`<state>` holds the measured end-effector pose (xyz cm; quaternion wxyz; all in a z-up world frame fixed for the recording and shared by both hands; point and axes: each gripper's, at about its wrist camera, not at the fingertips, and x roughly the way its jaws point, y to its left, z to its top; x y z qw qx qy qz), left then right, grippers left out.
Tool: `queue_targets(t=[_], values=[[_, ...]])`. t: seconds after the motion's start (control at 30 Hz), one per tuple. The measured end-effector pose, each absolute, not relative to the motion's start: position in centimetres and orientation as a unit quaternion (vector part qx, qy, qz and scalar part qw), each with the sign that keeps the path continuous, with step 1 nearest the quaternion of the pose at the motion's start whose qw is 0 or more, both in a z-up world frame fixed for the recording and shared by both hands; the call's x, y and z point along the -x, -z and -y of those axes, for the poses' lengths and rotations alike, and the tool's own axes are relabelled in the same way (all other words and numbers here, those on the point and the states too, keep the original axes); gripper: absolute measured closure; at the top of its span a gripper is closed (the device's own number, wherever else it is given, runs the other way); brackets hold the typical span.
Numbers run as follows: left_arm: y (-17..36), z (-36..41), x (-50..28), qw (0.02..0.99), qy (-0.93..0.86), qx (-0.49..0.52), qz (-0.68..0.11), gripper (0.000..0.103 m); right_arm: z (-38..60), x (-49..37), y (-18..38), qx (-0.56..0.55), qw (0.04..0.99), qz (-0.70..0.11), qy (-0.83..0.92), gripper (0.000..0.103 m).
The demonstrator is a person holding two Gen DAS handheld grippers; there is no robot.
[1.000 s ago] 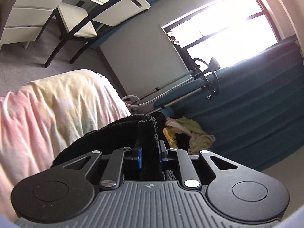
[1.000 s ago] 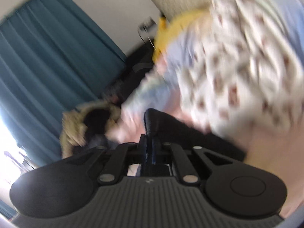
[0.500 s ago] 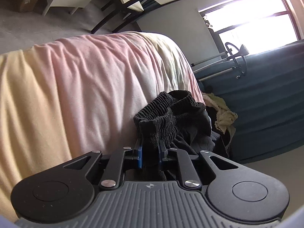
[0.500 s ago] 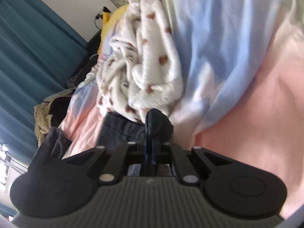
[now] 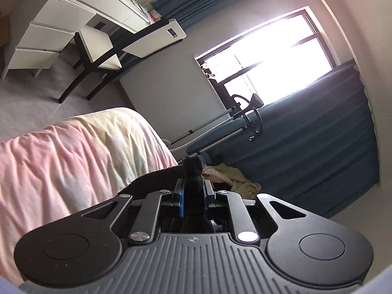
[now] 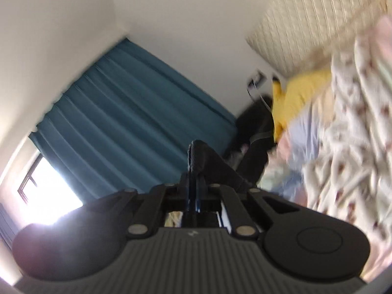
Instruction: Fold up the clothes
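Observation:
A black garment with a ribbed elastic waistband (image 5: 193, 171) is pinched between the pads of my left gripper (image 5: 193, 196), which is shut on it above the pink and yellow bedsheet (image 5: 73, 152). In the right wrist view another edge of the same black garment (image 6: 198, 156) sticks up from my right gripper (image 6: 193, 188), also shut on it. The cloth trails off to the right toward the bed. The rest of the garment is hidden under the gripper bodies.
A white desk (image 5: 61, 17) and chair (image 5: 98, 46) stand past the bed. A heap of yellowish clothes (image 5: 232, 174) lies by the teal curtain (image 5: 318, 147). The right wrist view shows a patterned blanket (image 6: 343, 134), a yellow cloth (image 6: 294, 100) and a quilted headboard (image 6: 306, 29).
Both grippers moved with the black garment held. The left view swung from looking down on the sheet back toward the window. The right view lifted off the blanket toward curtain and wall.

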<state>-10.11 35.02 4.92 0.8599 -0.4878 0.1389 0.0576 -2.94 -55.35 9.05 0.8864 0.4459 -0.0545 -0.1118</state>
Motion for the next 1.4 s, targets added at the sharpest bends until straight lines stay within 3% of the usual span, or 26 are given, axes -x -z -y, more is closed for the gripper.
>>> queue_targets(t=[0.17, 0.3, 0.5, 0.53, 0.57, 0.6, 0.63, 0.67, 0.73, 0.97, 1.1, 1.13, 1.17, 1.27, 1.4], values=[[5.2, -35.9, 14.7, 0.847, -0.066, 0.478, -0.224, 0.087, 59.1, 6.5, 1.9, -0.446, 0.867, -0.112, 0.194, 0.097], [8.4, -35.7, 16.0, 0.843, -0.071, 0.47, -0.252, 0.086, 59.8, 8.1, 10.5, -0.419, 0.836, -0.254, 0.249, 0.097], [6.8, -35.3, 15.7, 0.86, -0.06, 0.434, -0.262, 0.076, 59.1, 8.2, 10.8, -0.369, 0.858, -0.266, 0.237, 0.09], [6.3, -35.1, 16.0, 0.865, -0.062, 0.423, -0.262, 0.076, 58.9, 7.9, 10.2, -0.35, 0.867, -0.271, 0.231, 0.076], [5.9, -34.8, 16.3, 0.87, -0.062, 0.414, -0.259, 0.07, 58.7, 7.6, 9.6, -0.328, 0.875, -0.276, 0.224, 0.049], [5.4, -34.5, 16.6, 0.876, -0.058, 0.405, -0.256, 0.063, 58.4, 7.3, 8.9, -0.305, 0.883, -0.28, 0.22, 0.035], [4.7, -34.0, 16.8, 0.882, -0.05, 0.394, -0.253, 0.044, 58.1, 7.0, 8.1, -0.282, 0.89, -0.284, 0.217, 0.024], [4.0, -33.5, 17.1, 0.89, -0.044, 0.38, -0.248, 0.031, 57.5, 6.7, 7.4, -0.264, 0.895, -0.287, 0.216, 0.024], [2.7, -32.6, 17.3, 0.906, -0.032, 0.348, -0.238, 0.027, 56.4, 5.7, 5.9, -0.231, 0.904, -0.288, 0.214, 0.023], [-0.2, -32.9, 10.3, 0.918, -0.003, 0.312, -0.247, 0.028, 49.0, 1.1, -0.4, -0.169, 0.944, -0.258, 0.115, 0.021], [-0.3, -34.9, 2.7, 0.887, 0.036, 0.374, -0.268, 0.029, 42.0, -1.6, -3.9, -0.217, 0.949, -0.229, 0.012, 0.019], [0.1, -35.3, 0.6, 0.876, 0.024, 0.388, -0.286, 0.034, 40.1, -2.1, -4.1, -0.246, 0.944, -0.222, -0.012, 0.018], [0.6, -35.5, -1.3, 0.866, 0.009, 0.396, -0.304, 0.04, 38.3, -2.5, -4.1, -0.277, 0.936, -0.216, -0.036, 0.018], [2.5, -36.4, -5.9, 0.831, -0.035, 0.427, -0.355, 0.041, 32.8, -3.2, -1.9, -0.338, 0.914, -0.203, -0.095, 0.018], [4.1, -36.4, -9.0, 0.807, -0.031, 0.458, -0.372, 0.05, 27.2, -5.2, 2.4, -0.297, 0.905, -0.276, -0.125, 0.019]])
